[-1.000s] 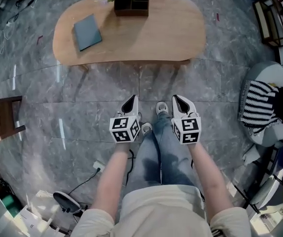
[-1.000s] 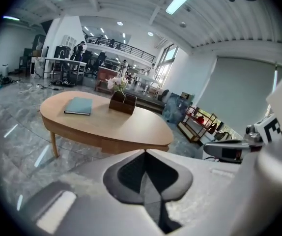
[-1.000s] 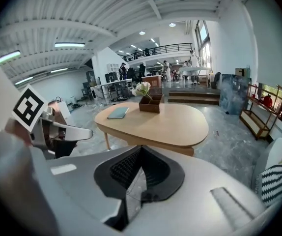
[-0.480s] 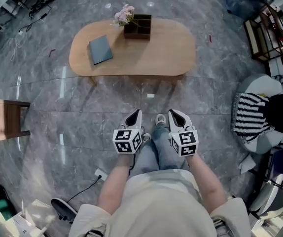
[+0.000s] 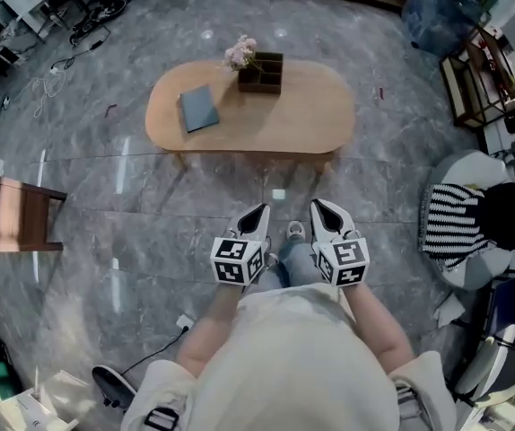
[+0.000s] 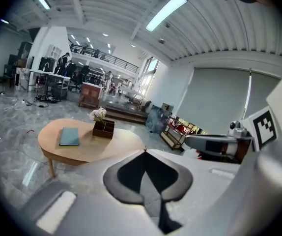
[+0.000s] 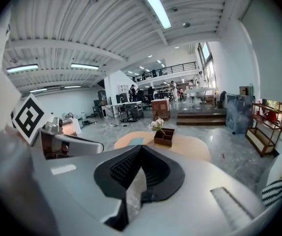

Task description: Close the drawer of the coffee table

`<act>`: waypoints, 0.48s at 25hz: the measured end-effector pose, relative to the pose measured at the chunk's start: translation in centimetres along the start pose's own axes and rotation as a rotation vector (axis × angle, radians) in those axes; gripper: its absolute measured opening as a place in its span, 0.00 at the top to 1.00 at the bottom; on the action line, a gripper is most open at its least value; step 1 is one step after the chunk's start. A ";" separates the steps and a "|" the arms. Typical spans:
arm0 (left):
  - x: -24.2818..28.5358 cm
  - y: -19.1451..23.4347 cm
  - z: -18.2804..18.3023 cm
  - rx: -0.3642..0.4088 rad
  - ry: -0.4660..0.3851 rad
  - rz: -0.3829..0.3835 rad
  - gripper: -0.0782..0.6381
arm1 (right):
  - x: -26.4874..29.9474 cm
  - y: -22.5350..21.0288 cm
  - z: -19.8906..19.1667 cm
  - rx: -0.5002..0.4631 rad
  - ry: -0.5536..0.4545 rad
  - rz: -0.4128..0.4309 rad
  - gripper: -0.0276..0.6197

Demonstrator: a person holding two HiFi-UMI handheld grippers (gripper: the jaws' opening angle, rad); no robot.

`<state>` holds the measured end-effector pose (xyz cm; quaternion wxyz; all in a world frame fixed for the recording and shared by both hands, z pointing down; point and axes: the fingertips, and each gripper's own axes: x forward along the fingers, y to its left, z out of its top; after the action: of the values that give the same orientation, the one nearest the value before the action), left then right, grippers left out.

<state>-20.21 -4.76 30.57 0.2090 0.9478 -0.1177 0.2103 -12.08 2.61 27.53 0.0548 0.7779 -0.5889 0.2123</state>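
Stands on the grey floor [image 5: 150,205] well apart from the table [image 5: 311,106], facing one long side of it. Holds the left hand-held gripper [image 5: 257,212] and the right hand-held gripper [image 5: 320,206] side by side in front of the body, above a shoe [image 5: 294,231], both aimed toward the table and touching nothing. Has each pair of jaws pressed together, with nothing pinched between them.

Shows no drawer standing out from under the tabletop in any view: only a smooth wooden rim and legs along the near side. Cannot make out the drawer front itself, so cannot say which side it sits on. Carries on top a blue book [image 5: 198,109], a dark wooden box [image 5: 262,74] with compartments, and pale flowers [image 5: 241,53] at the box's corner.

Reads, on this evidence, as most likely finished, with the drawer already pushed home. Leaves at most a look at the hidden far side, where an open drawer would not show from here.
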 end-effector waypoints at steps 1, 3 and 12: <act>-0.4 -0.1 0.3 0.004 -0.003 0.000 0.89 | -0.2 0.3 0.5 -0.008 -0.009 0.004 0.95; -1.0 -0.2 0.8 0.009 -0.010 0.003 0.89 | -0.7 0.7 1.5 -0.023 -0.027 0.013 0.95; -3.0 -0.5 2.9 0.011 -0.060 0.008 0.89 | -1.8 2.4 4.6 -0.056 -0.095 0.076 0.95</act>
<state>-21.64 -5.17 26.67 0.1992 0.9544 -0.1265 0.1831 -13.50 1.93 22.30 0.0406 0.7623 -0.6256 0.1606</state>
